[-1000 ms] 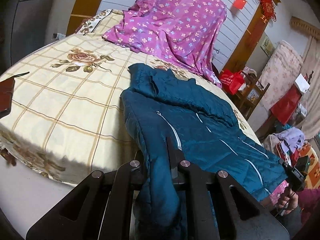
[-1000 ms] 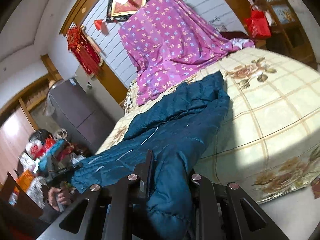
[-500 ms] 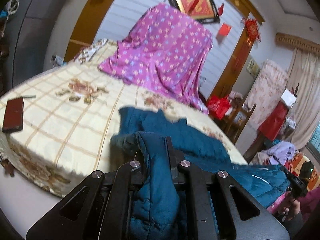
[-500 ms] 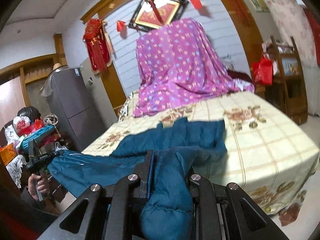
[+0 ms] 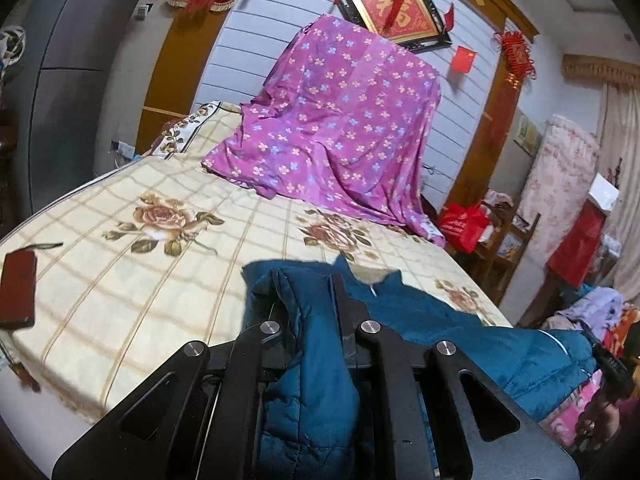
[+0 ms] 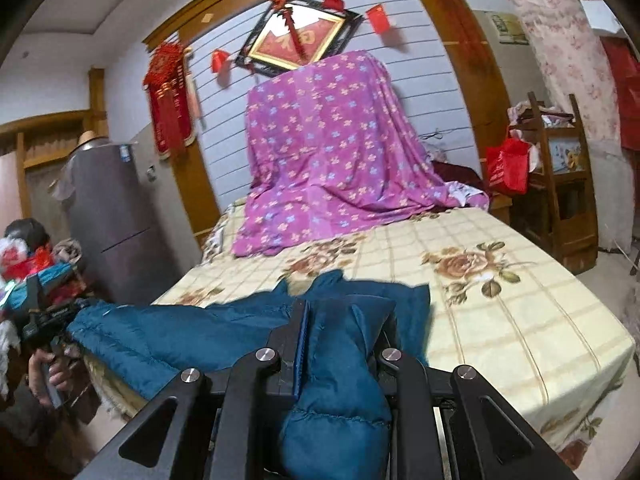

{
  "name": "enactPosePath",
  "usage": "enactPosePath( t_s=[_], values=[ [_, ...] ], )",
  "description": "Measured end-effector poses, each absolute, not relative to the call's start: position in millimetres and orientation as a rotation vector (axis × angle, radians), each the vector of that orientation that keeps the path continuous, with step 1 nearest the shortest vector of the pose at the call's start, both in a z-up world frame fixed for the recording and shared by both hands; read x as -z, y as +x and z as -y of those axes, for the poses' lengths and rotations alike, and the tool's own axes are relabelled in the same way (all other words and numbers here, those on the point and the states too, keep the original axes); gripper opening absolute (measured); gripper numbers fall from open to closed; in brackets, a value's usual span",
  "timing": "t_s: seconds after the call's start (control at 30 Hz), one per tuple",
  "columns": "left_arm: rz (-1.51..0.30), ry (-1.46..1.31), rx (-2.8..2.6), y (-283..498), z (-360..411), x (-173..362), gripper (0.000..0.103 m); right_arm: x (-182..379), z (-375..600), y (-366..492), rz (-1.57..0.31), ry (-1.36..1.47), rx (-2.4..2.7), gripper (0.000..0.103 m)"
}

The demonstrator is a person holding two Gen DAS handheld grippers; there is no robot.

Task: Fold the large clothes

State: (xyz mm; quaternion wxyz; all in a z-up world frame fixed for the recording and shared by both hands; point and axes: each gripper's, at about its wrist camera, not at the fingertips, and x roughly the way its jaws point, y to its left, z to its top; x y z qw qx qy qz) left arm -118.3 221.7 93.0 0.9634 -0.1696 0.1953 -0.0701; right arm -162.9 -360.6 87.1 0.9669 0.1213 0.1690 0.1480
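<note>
Jacket (image 5: 432, 320) is clamped in both our left gripper (image 5: 320, 320) and right gripper (image 6: 340, 328); its puffy bulk toward 12 o'clock may slip free or bunch on the bed (image 5: 120, 280).

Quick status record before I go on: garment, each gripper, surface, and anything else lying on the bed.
garment: teal quilted jacket, partly lifted, far end resting on the bed
left gripper: shut on a bunched fold of the jacket
right gripper: shut on another bunched fold
surface: bed with cream rose-print checked cover
other items: purple floral sheet draped at the head end; dark red flat case near the bed's left edge
</note>
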Motion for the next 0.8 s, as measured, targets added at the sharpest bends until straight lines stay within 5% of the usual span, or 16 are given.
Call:
enactPosePath(
  t_s=[0.3, 0.8],
  values=[
    [-0.390, -0.248, 0.032, 31.8, -199.2, -94.9, 0.008, -112.4, 339.5, -16.4, -0.301, 0.094, -0.194, 0.017],
    [-0.636, -0.185, -0.115, 194.5, -177.1, 10.7, 0.008, -17.4, 329.6, 174.4, -0.574, 0.143, -0.039, 0.017]
  ],
)
